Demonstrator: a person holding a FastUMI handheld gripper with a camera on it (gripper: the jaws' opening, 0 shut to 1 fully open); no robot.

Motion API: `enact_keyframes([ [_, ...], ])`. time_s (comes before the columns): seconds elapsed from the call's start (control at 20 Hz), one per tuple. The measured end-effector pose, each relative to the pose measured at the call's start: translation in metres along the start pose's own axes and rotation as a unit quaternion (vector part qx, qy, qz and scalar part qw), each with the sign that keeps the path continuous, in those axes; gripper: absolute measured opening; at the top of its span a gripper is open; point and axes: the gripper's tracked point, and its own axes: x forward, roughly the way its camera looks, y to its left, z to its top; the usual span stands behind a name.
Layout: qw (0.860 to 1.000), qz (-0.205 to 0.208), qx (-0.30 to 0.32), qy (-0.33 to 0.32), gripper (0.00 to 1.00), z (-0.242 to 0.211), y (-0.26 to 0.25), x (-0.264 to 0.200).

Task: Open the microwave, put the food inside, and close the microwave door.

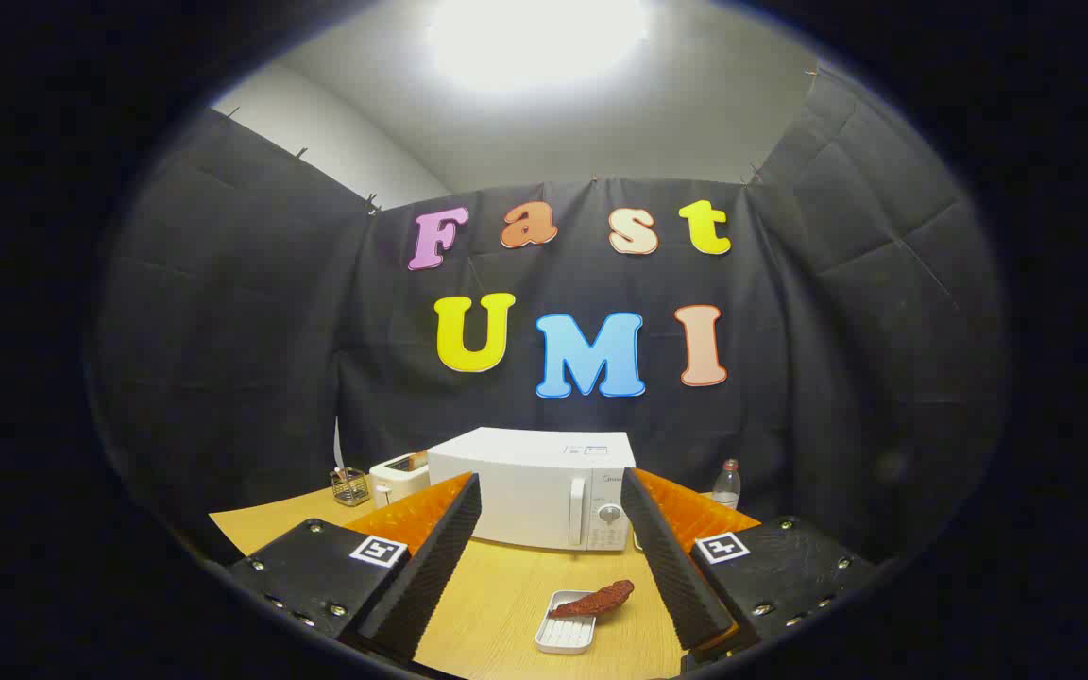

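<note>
In the gripper view, a smooth, pale wooden tabletop point(506, 604) is seen in front of a black cloth wall that hangs in soft folds. At the far side of the tabletop a boxy white microwave point(530, 486) is set, its door shut, with a vertical bar handle point(577, 510) and a round knob point(609, 514) on its right part. To the left of it a small white toaster point(398, 477) with rounded corners is placed, and further left a little dark wire basket point(349, 485). To the right of the microwave a clear plastic bottle point(726, 484) is stood upright. Nearer, a small white rectangular tray point(565, 633) with a ribbed floor is laid on the tabletop, and an elongated, rough-surfaced reddish-brown piece of food point(593, 601) is rested across its far right corner, one end reaching past the rim. The gripper point(549, 567) is held above the near tabletop with its fingers point(431, 567) spread wide; ridged inner faces are shown on them, and nothing is gripped or touched. The tray and food are seen between the fingers, closer to the right one, and the microwave lies beyond them.
</note>
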Motion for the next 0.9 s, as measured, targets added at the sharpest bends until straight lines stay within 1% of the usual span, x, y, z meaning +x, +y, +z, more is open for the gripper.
enact_keyframes([
  [0.9, 1.0, 0.013, -0.003, 0.01, 0.95, -0.01, 0.019, 0.011],
])
